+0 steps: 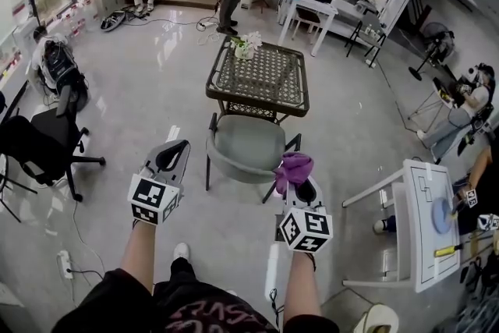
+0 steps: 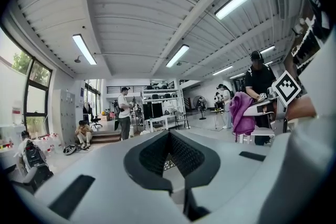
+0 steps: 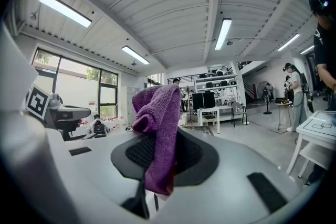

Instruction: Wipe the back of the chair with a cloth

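Observation:
A grey-green chair [image 1: 248,146] stands just ahead of me, its curved back rim [image 1: 222,168] nearest. My right gripper [image 1: 300,182] is shut on a purple cloth [image 1: 294,168], held at the right end of that rim; whether the cloth touches it I cannot tell. In the right gripper view the cloth [image 3: 160,113] drapes up and over the closed jaws of the right gripper [image 3: 157,139]. My left gripper [image 1: 173,154] hovers left of the chair, shut with nothing in it. In the left gripper view, past the left gripper [image 2: 169,136], the cloth [image 2: 241,113] shows at the right.
A wicker table [image 1: 260,76] with flowers [image 1: 248,43] stands right behind the chair. A black office chair [image 1: 43,144] is at the left and a white table [image 1: 427,218] at the right. A power strip [image 1: 65,263] lies on the floor. People are farther off.

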